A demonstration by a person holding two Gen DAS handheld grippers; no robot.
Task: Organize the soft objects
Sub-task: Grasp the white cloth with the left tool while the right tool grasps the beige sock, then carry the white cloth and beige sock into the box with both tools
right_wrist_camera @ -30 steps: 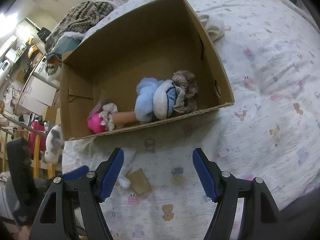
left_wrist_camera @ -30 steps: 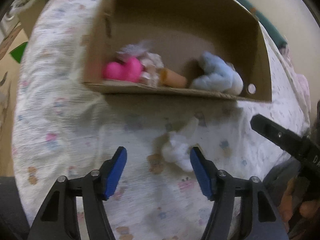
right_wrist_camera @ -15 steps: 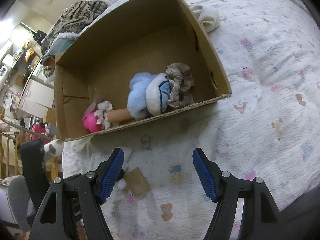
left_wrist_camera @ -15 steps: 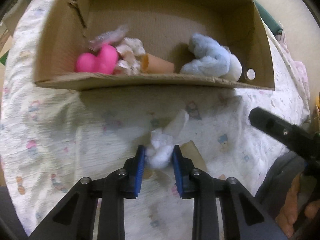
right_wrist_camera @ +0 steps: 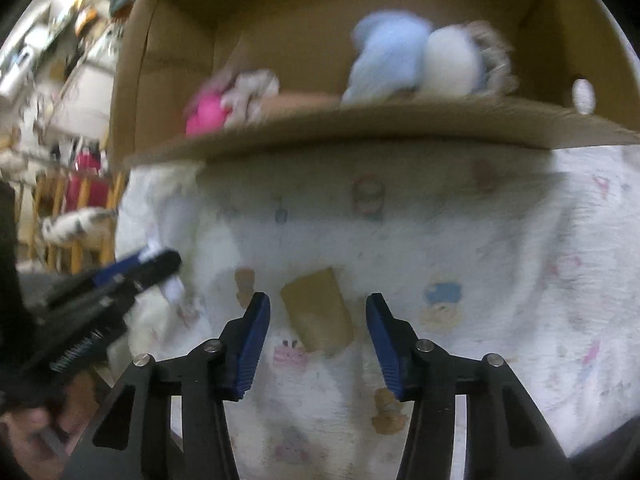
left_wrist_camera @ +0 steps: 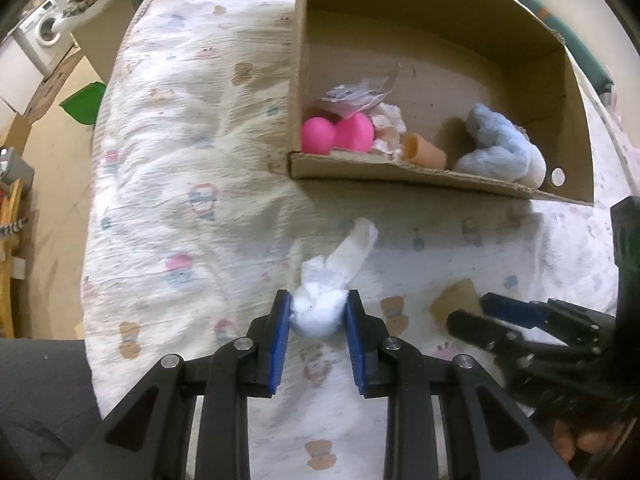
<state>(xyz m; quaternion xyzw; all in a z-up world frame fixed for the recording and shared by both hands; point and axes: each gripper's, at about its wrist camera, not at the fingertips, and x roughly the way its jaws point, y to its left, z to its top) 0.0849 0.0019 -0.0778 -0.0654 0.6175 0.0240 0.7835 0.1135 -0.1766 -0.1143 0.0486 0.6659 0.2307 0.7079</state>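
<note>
My left gripper (left_wrist_camera: 317, 314) is shut on a white soft wad (left_wrist_camera: 322, 304) with a tissue-like tail, held just above the printed bedsheet. The open cardboard box (left_wrist_camera: 420, 178) lies beyond it and holds a pink toy (left_wrist_camera: 340, 134), a tan tube (left_wrist_camera: 424, 152), a pale blue plush (left_wrist_camera: 500, 152) and crumpled bits. My right gripper (right_wrist_camera: 318, 322) is open, its fingers on either side of a flat tan cardboard piece (right_wrist_camera: 318, 314) on the sheet. It also shows in the left wrist view (left_wrist_camera: 472, 316). The right wrist view is blurred.
The printed bedsheet (left_wrist_camera: 180, 168) covers the bed, whose edge drops off at the left. A washing machine (left_wrist_camera: 40, 36) and a green item (left_wrist_camera: 82, 102) lie beyond the bed. Wooden furniture (right_wrist_camera: 76, 200) stands at the left in the right wrist view.
My left gripper closed on the white wad and swung left of the box. My right gripper dropped low toward the tan cardboard piece and narrowed its opening.
</note>
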